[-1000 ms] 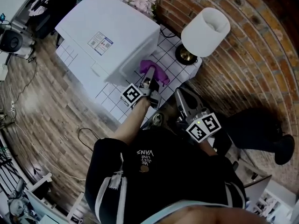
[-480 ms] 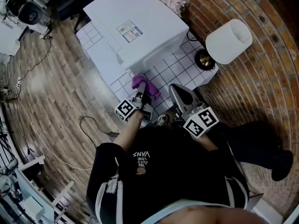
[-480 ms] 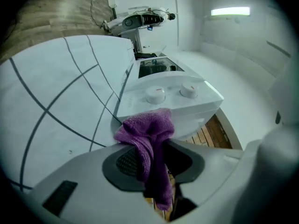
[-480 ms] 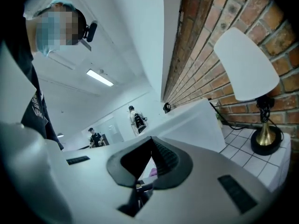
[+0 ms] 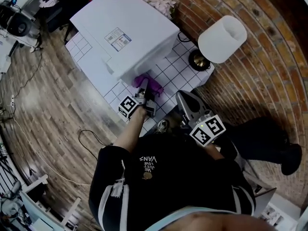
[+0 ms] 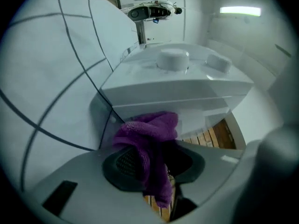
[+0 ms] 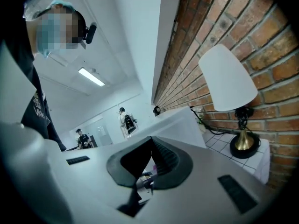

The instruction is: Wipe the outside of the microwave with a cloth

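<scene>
The white microwave [image 5: 120, 32] stands on a white tiled table [image 5: 175, 73]. A purple cloth [image 5: 148, 84] is pressed against its near lower side wall, and my left gripper [image 5: 143, 89] is shut on it. In the left gripper view the cloth [image 6: 152, 134] bunches between the jaws and hangs over them, right against the microwave [image 6: 177, 87]. My right gripper [image 5: 181, 97] hangs back near my body, away from the microwave, shut with nothing in it. In the right gripper view that gripper [image 7: 150, 148] points toward the microwave [image 7: 180, 120].
A white-shaded lamp [image 5: 221, 36] with a brass base stands on the table's right corner, against the brick wall [image 5: 269, 57]. Pink flowers [image 5: 161, 4] lie behind the microwave. A cable [image 5: 91, 134] lies on the wooden floor at the left. Other people stand far off in the right gripper view.
My left gripper has slid the cloth along the microwave's near side, first toward its lower corner and then back. The right gripper has stayed by my body.
</scene>
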Demonstrator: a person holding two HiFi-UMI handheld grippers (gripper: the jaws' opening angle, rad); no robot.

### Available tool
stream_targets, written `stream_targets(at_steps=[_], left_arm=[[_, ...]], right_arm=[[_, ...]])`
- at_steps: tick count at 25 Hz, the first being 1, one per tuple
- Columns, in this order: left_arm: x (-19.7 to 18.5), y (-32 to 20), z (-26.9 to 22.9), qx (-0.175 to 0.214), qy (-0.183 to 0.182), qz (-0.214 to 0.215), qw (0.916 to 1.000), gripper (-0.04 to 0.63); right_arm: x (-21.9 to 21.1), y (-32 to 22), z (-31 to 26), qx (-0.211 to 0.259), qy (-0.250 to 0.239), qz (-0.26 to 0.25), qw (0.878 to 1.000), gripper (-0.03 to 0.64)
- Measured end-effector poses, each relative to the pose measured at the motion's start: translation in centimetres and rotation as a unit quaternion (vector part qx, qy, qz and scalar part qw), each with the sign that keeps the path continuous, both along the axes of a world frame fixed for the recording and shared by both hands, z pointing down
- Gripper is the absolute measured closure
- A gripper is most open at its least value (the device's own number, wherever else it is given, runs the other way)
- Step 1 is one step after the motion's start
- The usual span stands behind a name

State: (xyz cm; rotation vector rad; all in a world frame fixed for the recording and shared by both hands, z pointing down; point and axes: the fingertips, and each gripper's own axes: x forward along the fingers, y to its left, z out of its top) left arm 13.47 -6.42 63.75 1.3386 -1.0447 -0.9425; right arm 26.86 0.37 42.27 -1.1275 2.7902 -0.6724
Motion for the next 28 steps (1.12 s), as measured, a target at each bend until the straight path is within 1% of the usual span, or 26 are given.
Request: stream_targets(at_steps=[3, 8, 13, 16, 21, 24, 28], left_arm=[[2.6, -2.6, 0.3, 0.0, 0.004, 0.019, 0.9998, 0.466], [8.0, -7.5, -0.2, 0.015, 0.005, 0.064, 0.9978, 0.466], [12.1, -11.8, -1.0, 0.02, -0.001, 0.085, 0.9962, 0.466], [14.3, -13.6, -1.1, 0.019, 0.004, 0.096, 0.9952, 0.466], [16.4, -15.0, -0.7, 0.01, -0.005, 0.111, 0.9937, 0.466], [16.7, -15.3, -0.8, 0.01, -0.002, 0.108, 0.9941, 0.466], [16.6, -14.6, -1.3, 0.018, -0.015, 0.114, 0.9931, 0.466]], right_arm=[[2.9, -0.2, 0.3, -0.004, 0.003, 0.037, 0.999, 0.617], [7.6, -0.3, 1.1, -0.013, 0.012, 0.096, 0.995, 0.617], [10.7, -0.4, 1.6, -0.024, 0.014, 0.125, 0.992, 0.617], [12.3, -0.3, 1.8, -0.028, 0.018, 0.14, 0.99, 0.617], [13.6, -0.1, 1.9, -0.03, 0.018, 0.152, 0.988, 0.617], [14.0, 0.0, 1.8, -0.03, 0.018, 0.153, 0.988, 0.617], [14.2, 0.0, 1.7, -0.027, 0.014, 0.15, 0.988, 0.617]])
